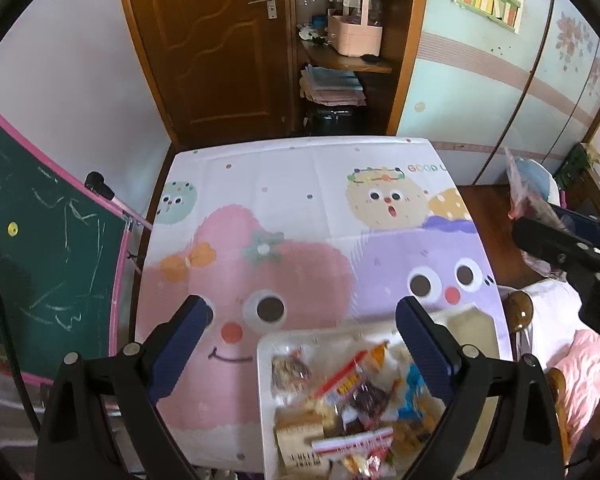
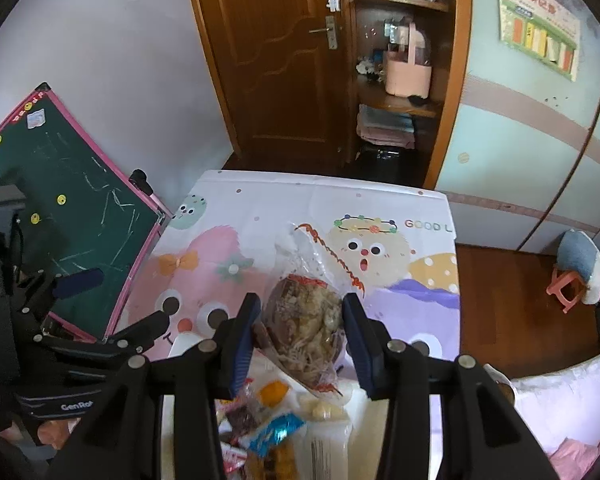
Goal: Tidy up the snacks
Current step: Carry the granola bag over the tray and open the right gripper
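Dangling from the right tongs [image 2: 300, 332], clenched on its lower half, the snack bag [image 2: 306, 320] runs lengthwise away toward the tabletop [image 2: 324, 200] far edge. Left tongs [image 1: 304, 344] hang released over the tray [image 1: 262, 354] at the near edge.

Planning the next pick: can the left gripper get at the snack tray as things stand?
Probably yes: the left gripper is open and empty right above the tray, nothing between; the right gripper holds its snack bag off to the side.

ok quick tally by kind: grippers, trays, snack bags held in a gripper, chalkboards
grippers: 2 (left gripper, right gripper)
tray: 1
snack bag held in the right gripper: 1
chalkboard: 1
total: 5
loose snacks in the tray: too piled and blurred to count
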A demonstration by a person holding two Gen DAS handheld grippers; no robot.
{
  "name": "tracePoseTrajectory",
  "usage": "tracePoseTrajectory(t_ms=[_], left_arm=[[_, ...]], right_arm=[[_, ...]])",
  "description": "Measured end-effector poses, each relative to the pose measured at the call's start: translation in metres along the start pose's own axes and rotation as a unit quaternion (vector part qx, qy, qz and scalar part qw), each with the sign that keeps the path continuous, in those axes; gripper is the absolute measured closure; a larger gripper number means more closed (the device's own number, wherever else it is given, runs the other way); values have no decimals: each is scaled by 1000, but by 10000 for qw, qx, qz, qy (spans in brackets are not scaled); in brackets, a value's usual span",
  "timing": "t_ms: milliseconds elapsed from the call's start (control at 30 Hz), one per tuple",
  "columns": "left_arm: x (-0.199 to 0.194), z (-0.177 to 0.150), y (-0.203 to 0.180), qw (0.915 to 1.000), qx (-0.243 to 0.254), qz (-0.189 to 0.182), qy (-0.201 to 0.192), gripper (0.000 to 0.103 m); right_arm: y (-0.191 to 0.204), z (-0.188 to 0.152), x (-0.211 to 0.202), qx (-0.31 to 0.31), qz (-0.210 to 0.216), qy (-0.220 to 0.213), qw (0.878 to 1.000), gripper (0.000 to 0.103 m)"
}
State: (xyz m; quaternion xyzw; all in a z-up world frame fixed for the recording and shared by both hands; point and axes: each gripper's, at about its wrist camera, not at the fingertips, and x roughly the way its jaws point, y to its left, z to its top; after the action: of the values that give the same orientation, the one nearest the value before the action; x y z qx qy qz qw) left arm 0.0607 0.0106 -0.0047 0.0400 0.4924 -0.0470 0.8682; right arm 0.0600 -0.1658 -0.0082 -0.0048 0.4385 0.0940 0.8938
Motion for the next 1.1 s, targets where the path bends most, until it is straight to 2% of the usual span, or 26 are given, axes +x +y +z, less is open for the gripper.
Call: tracePoseTrajectory(t_ms=[167, 400, 900, 1100], left_arm=[[-18, -21, -5, 10000, -39, -28, -8, 8], [-37, -49, -19, 10000, 9, -35, -33, 8], [-41, -82, -30, 9999, -2, 141, 6, 8], [-40, -89, -26, 9998, -55, 198, 41, 8]], right_arm=[[6, -26, -28, -63, -212, -175, 9996, 61], [6, -54, -46, 64, -307, -211, 9993, 60], [6, -98, -34, 312, -266, 246, 9989, 59], [8, -106, -26, 426, -39, 391, 9983, 56]])
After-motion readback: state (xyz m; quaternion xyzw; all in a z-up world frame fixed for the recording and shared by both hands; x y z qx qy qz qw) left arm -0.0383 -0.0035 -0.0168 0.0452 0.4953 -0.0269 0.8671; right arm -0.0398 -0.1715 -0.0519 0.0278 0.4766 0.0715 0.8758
